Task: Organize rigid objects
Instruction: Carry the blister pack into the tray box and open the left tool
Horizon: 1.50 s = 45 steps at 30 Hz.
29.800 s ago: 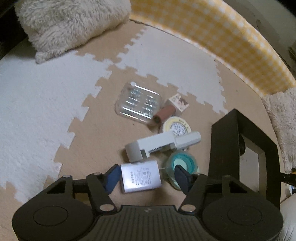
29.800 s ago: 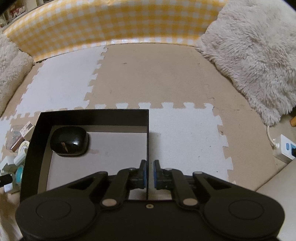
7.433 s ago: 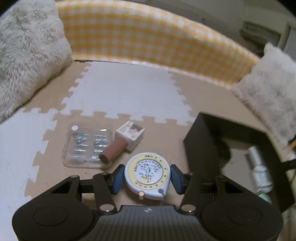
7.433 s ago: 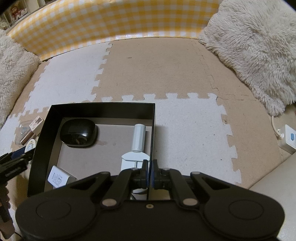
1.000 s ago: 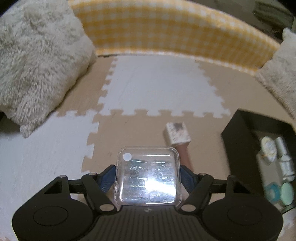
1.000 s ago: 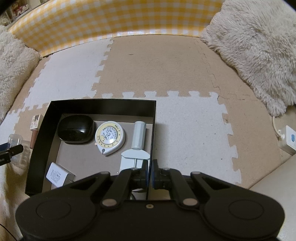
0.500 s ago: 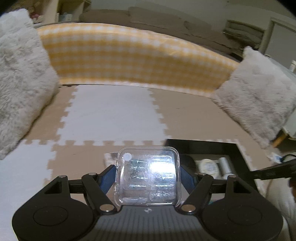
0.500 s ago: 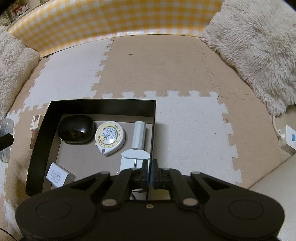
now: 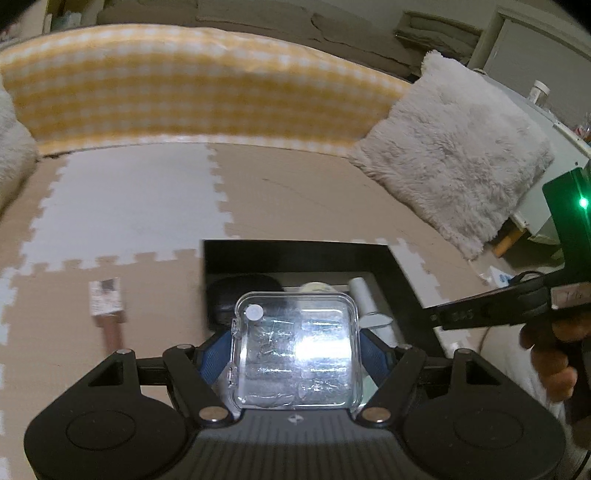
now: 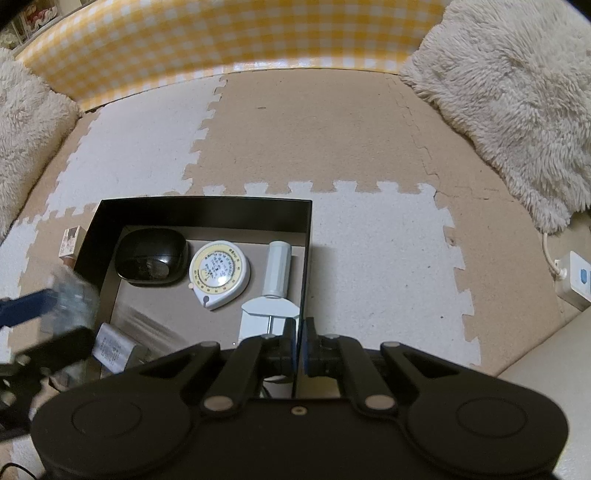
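Note:
My left gripper (image 9: 294, 354) is shut on a clear plastic case (image 9: 295, 350) and holds it above the black box (image 9: 295, 249). In the right wrist view the case (image 10: 72, 295) is blurred over the box's left wall. My right gripper (image 10: 300, 341) is shut on the box's right wall (image 10: 305, 258). Inside the box lie a black case (image 10: 150, 255), a round tape measure (image 10: 218, 273), a white clamp tool (image 10: 275, 288) and a small white adapter (image 10: 110, 347).
A small carton (image 9: 105, 297) and a brown tube (image 9: 112, 334) lie on the puzzle mat left of the box. Furry cushions (image 10: 509, 92) and a yellow checked bolster (image 10: 236, 33) ring the mat. A power strip (image 10: 576, 278) lies at the right.
My left gripper has carried the clear case to the right, from over the mat to over the box's left side. The right gripper has not moved.

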Available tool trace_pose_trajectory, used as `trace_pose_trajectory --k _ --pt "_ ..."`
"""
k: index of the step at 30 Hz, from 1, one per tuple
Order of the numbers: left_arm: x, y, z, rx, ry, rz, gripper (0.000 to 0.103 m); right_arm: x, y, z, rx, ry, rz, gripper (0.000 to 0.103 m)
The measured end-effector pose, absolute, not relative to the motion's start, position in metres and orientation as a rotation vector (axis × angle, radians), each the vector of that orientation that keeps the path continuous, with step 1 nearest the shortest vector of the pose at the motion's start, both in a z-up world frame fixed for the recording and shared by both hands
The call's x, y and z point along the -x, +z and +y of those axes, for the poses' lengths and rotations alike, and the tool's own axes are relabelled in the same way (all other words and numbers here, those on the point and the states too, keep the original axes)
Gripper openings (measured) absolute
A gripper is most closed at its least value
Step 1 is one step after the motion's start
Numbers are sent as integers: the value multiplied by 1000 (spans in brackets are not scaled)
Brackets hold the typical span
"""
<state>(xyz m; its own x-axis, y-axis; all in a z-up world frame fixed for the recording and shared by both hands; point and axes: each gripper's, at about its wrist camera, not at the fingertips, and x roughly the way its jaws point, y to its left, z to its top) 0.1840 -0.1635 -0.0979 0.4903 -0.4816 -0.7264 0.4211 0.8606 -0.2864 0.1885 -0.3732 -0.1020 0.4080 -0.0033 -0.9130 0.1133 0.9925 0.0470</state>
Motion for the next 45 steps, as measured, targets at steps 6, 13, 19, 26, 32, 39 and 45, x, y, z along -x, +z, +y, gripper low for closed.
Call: trace_pose_trajectory --k 6,13,19,26,32,39,45 --pt "-193 -112 -192 46 -539 924 74 -189 -102 -373 -110 -74 1149 4" --pt "-204 -122 -204 -52 -484 928 79 -189 -102 -373 -112 -73 1149 4" --pt "-197 -117 -197 -79 -493 927 98 -189 -102 -373 -113 -72 1149 4" --pt "-185 -115 -192 -99 -528 957 103 -189 -102 -374 -116 -71 1149 4" --pt "-178 -111 -189 -99 -546 974 103 -189 -102 -374 -117 -71 1149 4" --pt "-170 -103 -186 -96 -560 981 103 -189 -102 -374 -117 -71 1149 4" --pt "-165 -99 -182 -72 -586 995 103 -190 -102 -374 -116 -71 1149 4"
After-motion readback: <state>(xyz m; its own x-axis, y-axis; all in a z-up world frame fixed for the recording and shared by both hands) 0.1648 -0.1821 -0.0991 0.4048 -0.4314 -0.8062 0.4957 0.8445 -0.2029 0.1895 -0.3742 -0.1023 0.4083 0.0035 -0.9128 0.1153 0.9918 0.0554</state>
